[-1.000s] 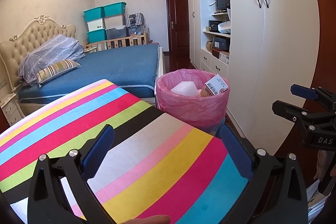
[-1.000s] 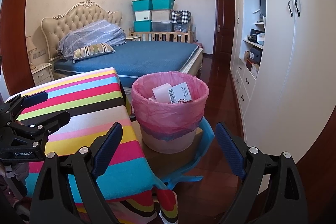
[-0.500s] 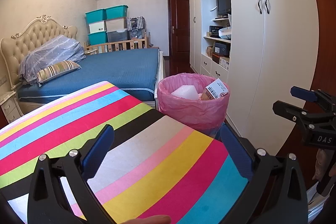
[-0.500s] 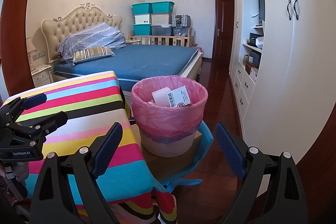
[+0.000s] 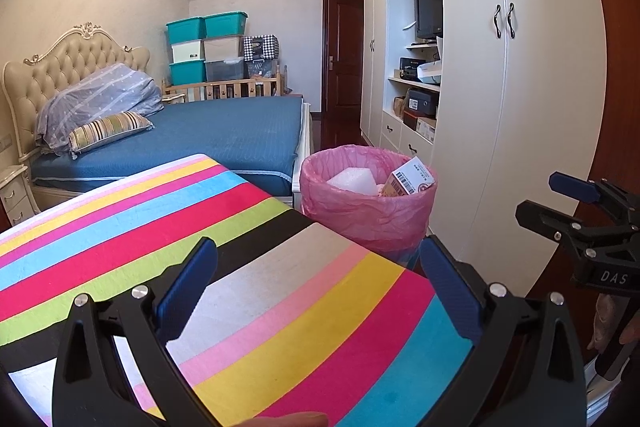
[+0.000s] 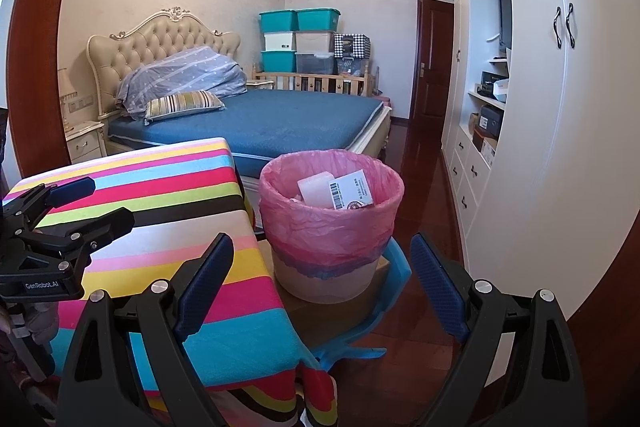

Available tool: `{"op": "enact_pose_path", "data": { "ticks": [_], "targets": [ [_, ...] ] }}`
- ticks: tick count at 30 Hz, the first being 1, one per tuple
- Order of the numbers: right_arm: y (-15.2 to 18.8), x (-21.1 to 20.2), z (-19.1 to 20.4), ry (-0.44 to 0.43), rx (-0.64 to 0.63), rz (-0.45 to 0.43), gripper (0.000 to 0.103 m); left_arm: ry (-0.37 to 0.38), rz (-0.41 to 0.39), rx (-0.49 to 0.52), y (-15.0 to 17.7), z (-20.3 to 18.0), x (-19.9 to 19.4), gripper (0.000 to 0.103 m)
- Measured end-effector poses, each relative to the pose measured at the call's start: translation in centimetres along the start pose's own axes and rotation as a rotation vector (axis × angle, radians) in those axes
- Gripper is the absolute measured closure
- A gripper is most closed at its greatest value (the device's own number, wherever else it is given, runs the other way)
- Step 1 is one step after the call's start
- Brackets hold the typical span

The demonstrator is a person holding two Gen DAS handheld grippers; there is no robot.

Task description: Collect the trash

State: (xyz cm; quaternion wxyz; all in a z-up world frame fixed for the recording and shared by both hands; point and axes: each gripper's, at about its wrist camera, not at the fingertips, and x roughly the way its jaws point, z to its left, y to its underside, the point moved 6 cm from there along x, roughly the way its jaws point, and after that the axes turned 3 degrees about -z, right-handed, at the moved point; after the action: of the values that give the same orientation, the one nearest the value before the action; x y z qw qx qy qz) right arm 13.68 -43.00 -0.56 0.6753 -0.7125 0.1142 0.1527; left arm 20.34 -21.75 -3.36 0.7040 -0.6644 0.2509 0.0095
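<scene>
While both tools hang in the air with nothing between their blue pads, the left gripper [image 5: 318,291] is spread wide above the striped tablecloth [image 5: 256,291], and the right gripper [image 6: 322,287] is just as wide apart, held over the table's corner and the floor beside it. Each tool shows two fingers, four blue pads in all across the two wrist views, and neither grasps anything. From the left view the right gripper also appears at the far right edge, its two fingers parted; from the right view the left gripper sits at the left edge over the cloth. Just past the table's corner stands one trash bin [image 6: 332,267], lined with one pink bag [image 6: 288,223] whose rim folds down over the pale wall. Inside it lie at least two pieces of trash: one white foam block [image 6: 314,189] and, touching it on its right, one carton with a barcode label [image 6: 354,193], leaning against the bag's rim. The bin rests on a brown cardboard sheet [image 6: 320,319] with a blue bag [image 6: 394,279] curling around it. Beyond it is one bed [image 6: 280,115] with a blue cover and one striped pillow [image 6: 184,105]. Behind the bed, six storage boxes [image 6: 300,43] are stacked in two columns of three. White wardrobes [image 6: 560,147] line the right wall.
</scene>
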Motion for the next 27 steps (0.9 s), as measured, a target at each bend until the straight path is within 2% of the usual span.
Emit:
{"op": "enact_pose_path", "data": {
  "ticks": [27],
  "targets": [
    [-0.03, -0.07, 0.23, -0.006, 0.0, 0.002, 0.018, -0.002, 0.0, -0.003, 0.25, -0.15, -0.11, 0.005]
  ]
}}
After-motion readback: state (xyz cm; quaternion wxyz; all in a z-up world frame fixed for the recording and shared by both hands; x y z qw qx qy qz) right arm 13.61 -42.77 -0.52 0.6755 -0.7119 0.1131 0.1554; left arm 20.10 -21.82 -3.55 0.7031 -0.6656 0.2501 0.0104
